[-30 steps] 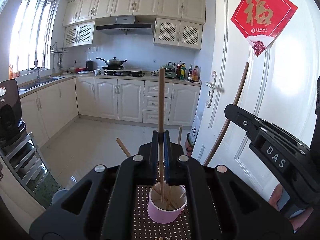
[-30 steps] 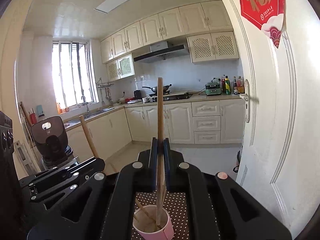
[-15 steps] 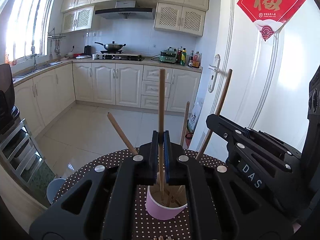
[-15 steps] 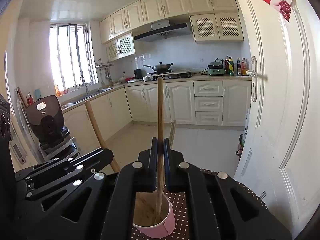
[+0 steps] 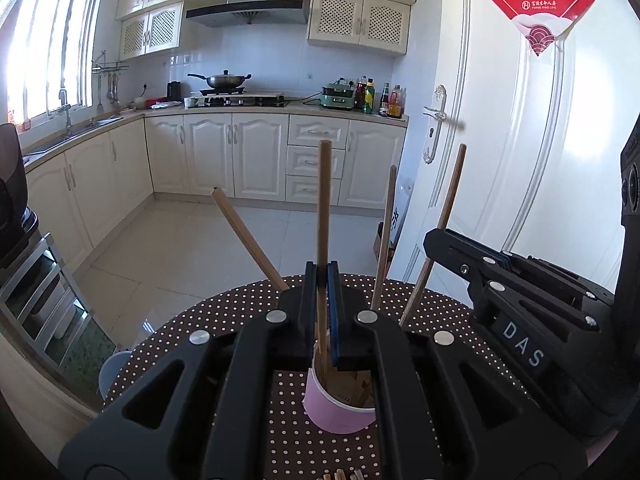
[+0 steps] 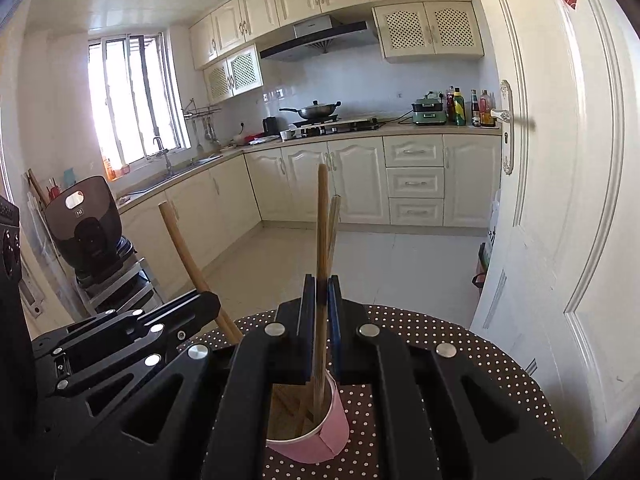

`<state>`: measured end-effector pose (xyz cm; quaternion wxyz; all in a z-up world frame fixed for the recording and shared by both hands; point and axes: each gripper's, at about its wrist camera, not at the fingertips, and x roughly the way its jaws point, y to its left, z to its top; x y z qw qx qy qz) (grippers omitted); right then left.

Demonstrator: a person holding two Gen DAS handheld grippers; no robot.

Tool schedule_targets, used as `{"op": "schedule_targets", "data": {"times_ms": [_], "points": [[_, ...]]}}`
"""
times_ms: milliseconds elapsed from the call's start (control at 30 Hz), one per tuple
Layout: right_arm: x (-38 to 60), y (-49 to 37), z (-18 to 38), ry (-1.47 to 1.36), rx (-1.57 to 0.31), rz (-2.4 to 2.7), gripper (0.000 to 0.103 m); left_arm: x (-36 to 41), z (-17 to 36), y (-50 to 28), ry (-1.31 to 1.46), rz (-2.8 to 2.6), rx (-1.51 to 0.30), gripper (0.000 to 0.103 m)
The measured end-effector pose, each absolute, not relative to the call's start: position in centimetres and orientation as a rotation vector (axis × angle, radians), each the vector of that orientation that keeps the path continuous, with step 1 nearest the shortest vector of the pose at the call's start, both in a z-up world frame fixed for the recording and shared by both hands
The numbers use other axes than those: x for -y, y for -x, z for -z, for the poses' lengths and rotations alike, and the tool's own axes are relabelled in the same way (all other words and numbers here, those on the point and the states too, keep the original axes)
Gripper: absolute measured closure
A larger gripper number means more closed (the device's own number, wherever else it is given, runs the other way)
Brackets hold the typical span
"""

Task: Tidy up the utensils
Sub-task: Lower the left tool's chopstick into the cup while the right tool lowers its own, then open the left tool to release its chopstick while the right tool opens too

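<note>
A pink paper cup (image 5: 336,412) stands on a round brown polka-dot table (image 5: 224,312) and holds several wooden chopsticks. My left gripper (image 5: 323,276) is shut on an upright chopstick (image 5: 323,208) whose lower end sits inside the cup. From the right wrist view, my right gripper (image 6: 321,292) is shut on another upright chopstick (image 6: 322,232), its tip down in the same cup (image 6: 320,440). Each gripper shows in the other's view: the right gripper (image 5: 434,240) at the right, the left gripper (image 6: 210,304) at the left. Loose chopsticks (image 5: 248,240) lean out of the cup.
More chopstick ends (image 5: 340,474) lie on the table by the near edge. A white door (image 5: 520,160) stands close on the right. A blue bin (image 5: 112,372) sits on the floor to the left, and a rack with a black appliance (image 6: 88,232) is beyond it.
Both grippers have sunk toward the cup, each with its chopstick, and tilted further down. The chopstick tips now reach deeper into the cup, and more of the table shows.
</note>
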<state>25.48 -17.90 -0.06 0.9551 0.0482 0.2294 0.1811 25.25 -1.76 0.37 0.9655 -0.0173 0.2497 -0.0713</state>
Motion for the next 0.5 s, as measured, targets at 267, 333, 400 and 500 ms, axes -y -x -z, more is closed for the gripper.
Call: {"op": "schedule_targets", "data": {"times_ms": [267,333,400,500], "points": [[18.7,-24.7,0.1,-0.117,-0.467,-0.362,0.053,1.3,-0.4,-25.2,0.011,0.132,-0.518,0.095],[18.7,-24.4,-0.2,-0.106,-0.457,-0.359,0.046,1.3,-0.4,-25.2,0.000,0.126,-0.519,0.084],[18.8,-24.1,-0.3,-0.102,-0.451,-0.357,0.043,0.9,-0.5,-24.9,0.009,0.114,-0.516,0.051],[19.1,-24.0,-0.4,-0.116,-0.453,-0.359,0.039,0.5,-0.8,-24.4,0.018,0.096,-0.489,0.041]]}}
